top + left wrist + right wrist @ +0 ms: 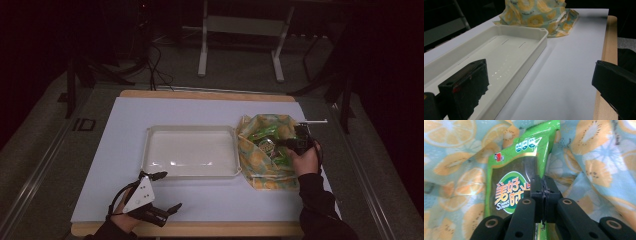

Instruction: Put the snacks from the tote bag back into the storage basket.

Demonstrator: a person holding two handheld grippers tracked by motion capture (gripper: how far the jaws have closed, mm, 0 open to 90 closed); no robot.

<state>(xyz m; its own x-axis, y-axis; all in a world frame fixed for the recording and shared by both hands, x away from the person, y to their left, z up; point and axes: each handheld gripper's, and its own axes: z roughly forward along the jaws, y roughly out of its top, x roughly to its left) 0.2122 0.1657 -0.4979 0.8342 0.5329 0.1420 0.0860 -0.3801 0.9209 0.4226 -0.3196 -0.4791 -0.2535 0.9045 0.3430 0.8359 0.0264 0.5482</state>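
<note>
A white sheet (200, 200) covered the wooden table (210, 95). On it lay an empty white plastic tray (192, 152), and just beside that a citrus-print fabric bag (260, 172) (mouth open). The left gripper (162, 192) hovered near the tray's front edge, jaws spread wide. Inside the bag, the right gripper (544, 187) pinched a green snack packet (511, 180).

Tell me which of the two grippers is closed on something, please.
The right gripper, inside the fruit-print cloth bag: its jaws pinch a green snack packet. The left gripper is wide open above the table near the white tray.
</note>
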